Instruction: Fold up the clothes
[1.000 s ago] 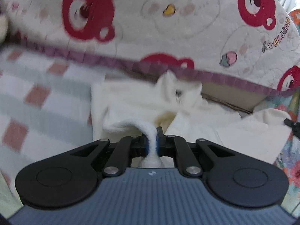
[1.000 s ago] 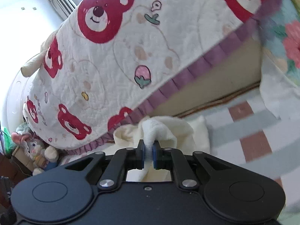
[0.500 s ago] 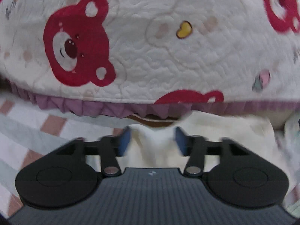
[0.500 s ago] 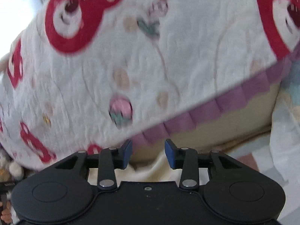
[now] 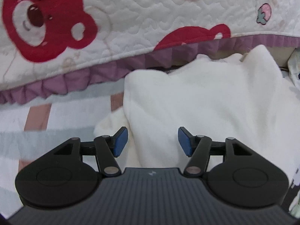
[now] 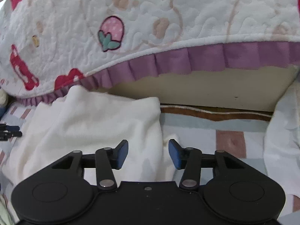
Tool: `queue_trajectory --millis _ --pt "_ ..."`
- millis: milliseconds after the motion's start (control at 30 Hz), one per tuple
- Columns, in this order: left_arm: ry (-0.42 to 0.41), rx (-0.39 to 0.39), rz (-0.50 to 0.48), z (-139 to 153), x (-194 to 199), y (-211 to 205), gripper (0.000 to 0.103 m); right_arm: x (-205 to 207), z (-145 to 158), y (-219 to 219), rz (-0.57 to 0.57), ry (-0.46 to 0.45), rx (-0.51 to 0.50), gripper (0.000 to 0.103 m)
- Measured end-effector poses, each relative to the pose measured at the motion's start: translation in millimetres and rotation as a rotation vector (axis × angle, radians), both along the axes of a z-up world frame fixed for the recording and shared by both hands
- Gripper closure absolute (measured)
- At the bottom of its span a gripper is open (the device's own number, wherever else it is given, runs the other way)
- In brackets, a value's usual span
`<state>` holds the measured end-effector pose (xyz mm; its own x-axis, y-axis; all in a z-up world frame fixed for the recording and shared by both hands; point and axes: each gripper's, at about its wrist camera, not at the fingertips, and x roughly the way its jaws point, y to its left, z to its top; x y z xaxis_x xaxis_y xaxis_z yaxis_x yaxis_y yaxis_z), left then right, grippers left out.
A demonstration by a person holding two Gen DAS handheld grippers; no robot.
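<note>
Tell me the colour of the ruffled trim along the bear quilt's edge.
Purple, a pleated band below the white quilt; clearest in the right wrist view.

Home bedroom: bed under quilt (image 5: pixel 142 15) with red bears, strawberries, purple frill (image 6: pixel 187 60) (child's pattern); checked blanket (image 5: pixel 56 120) spread below; cream garment (image 5: pixel 206 108) lying on it.

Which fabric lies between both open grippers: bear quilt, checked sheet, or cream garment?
The plain cream garment; the bear quilt hangs behind, and the checked sheet lies underneath.
</note>
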<state>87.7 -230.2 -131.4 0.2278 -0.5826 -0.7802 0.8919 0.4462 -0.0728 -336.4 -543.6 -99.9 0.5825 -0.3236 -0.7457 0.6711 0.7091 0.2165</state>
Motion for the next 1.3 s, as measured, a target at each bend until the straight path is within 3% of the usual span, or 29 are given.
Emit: queue_trajectory --millis 267,433,600,633,667,700,733,767,800,833,900,1000,1100,1233,1300 --pt "0.182 -0.025 0.106 -24.6 41.0 -39.3 0.041 34.1 -37.7 -36.2 -0.075 -0.006 0.124 0.048" --pt "0.189 -0.031 0.125 -37.1 57.3 -53.0 0.035 45.4 -51.1 -54.7 -0.131 -0.029 0.163 0.041" --pt "0.268 -0.060 0.153 -50.6 73.1 -60.8 0.034 57.6 -67.1 -71.5 -0.154 -0.001 0.185 0.038" --pt "0.268 -0.068 0.152 -50.6 73.5 -60.4 0.039 60.6 -69.9 -75.3 -0.163 0.001 0.188 0.037" --pt "0.268 -0.076 0.151 -50.6 73.9 -60.0 0.069 64.3 -73.2 -79.0 -0.169 -0.001 0.194 0.037" --pt "0.268 -0.084 0.150 -50.5 74.2 -59.5 0.089 68.6 -76.8 -82.4 -0.171 -0.005 0.204 0.037" --pt "0.246 -0.091 0.132 -48.0 71.6 -59.3 0.096 72.9 -80.4 -85.8 -0.173 -0.009 0.214 0.037" --pt "0.207 -0.109 0.129 -41.9 67.4 -57.0 0.097 76.8 -81.2 -86.4 -0.168 -0.016 0.207 0.040" --pt "0.145 -0.128 0.122 -31.6 61.0 -52.6 0.097 80.0 -77.4 -82.8 -0.155 -0.028 0.176 0.070" --pt "0.083 -0.148 0.115 -21.3 54.5 -48.2 0.097 83.2 -73.7 -79.1 -0.141 -0.039 0.145 0.094" --pt "-0.041 -0.187 0.102 -0.9 41.8 -39.4 0.097 86.7 -62.4 -70.5 -0.128 -0.072 0.074 0.095" --pt "-0.150 -0.209 0.106 21.1 35.8 -26.4 0.097 69.0 -19.3 -49.0 -0.182 -0.143 -0.089 0.096" --pt "-0.153 -0.174 0.141 12.2 44.8 -30.1 0.097 54.5 11.4 -36.9 -0.213 -0.135 -0.210 0.096" --pt "-0.060 -0.116 0.249 -25.1 61.0 -47.0 0.095 61.3 13.6 -42.0 -0.198 0.001 -0.278 0.097" --pt "-0.051 -0.059 0.295 -43.7 59.9 -53.9 0.091 70.1 2.3 -50.5 -0.204 0.069 -0.274 0.097"
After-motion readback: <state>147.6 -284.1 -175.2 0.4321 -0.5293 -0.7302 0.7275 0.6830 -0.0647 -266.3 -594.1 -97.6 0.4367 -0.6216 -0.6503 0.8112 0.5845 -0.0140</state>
